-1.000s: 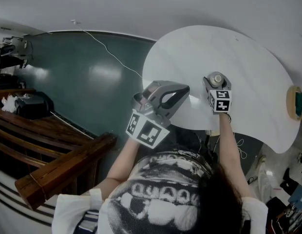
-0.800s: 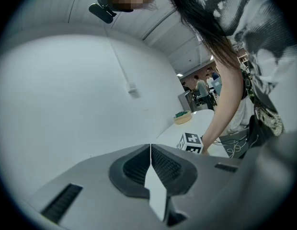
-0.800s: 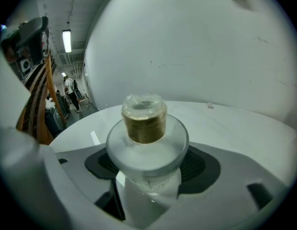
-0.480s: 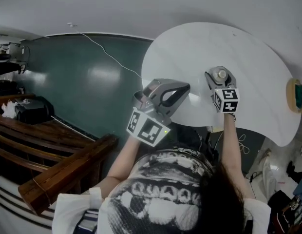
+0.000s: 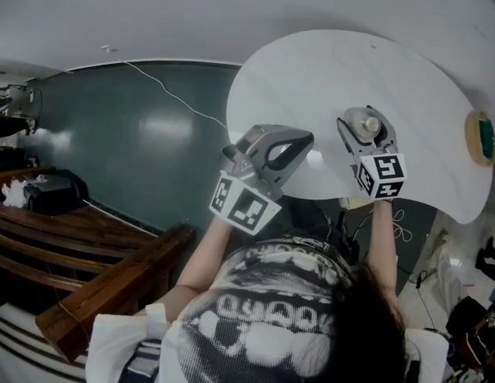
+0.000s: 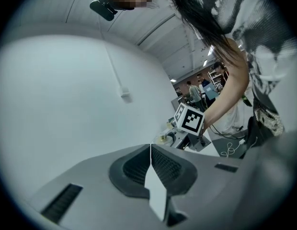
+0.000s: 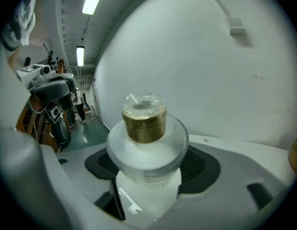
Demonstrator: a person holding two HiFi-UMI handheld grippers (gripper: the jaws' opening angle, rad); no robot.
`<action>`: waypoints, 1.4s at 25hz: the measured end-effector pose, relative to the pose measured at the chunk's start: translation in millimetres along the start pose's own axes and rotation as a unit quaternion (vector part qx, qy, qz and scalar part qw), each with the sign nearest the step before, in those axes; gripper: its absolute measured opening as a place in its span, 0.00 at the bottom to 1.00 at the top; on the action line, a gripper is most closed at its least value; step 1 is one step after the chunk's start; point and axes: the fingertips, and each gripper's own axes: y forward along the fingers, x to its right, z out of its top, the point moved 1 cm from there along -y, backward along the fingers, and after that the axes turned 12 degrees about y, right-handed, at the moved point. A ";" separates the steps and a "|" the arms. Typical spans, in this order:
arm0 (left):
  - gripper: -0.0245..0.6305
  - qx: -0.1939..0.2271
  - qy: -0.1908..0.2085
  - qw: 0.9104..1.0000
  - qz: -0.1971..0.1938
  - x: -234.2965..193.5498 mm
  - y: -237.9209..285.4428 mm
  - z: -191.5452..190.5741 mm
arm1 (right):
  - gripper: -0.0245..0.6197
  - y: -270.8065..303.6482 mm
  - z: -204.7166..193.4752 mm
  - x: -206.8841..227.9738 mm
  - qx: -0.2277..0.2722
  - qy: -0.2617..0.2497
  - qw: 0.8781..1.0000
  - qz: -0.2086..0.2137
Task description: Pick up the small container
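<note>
The small container [image 7: 144,128] is a clear jar with a gold neck and a see-through top. My right gripper [image 7: 147,169] is shut on its body, the top pointing away from the camera. In the head view this gripper [image 5: 361,134] holds the container [image 5: 366,124] over the white table [image 5: 407,62], near its front edge. Whether the container rests on the table is hidden. My left gripper [image 5: 302,142] is shut with nothing in it, just left of the right one by the table's edge. Its pads [image 6: 164,164] meet in the left gripper view, which also shows the container [image 6: 164,139].
A round tan and green object [image 5: 481,138] lies at the table's right edge. Dark green floor [image 5: 136,142] with a white cable [image 5: 176,96] spreads to the left. Wooden benches [image 5: 88,286] stand at the lower left. Cables hang under the table's front.
My right gripper has shifted a little to the right and toward the person with the container in it. The left gripper has hardly moved.
</note>
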 end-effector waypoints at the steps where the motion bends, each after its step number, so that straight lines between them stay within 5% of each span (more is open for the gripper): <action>1: 0.05 0.002 0.001 1.000 -0.002 0.7 -1.4 1.0 | 0.56 -5.6 1.9 -3.8 0.003 0.001 1.000 0.000; 22: 0.05 0.044 0.019 0.997 -0.055 30.0 -13.7 16.1 | 0.56 -89.1 -15.6 -40.9 0.038 0.038 0.997 -0.048; 35: 0.05 0.044 0.009 0.997 -0.055 32.9 -29.6 6.3 | 0.56 -97.4 -20.7 -64.5 0.052 0.047 0.996 -0.059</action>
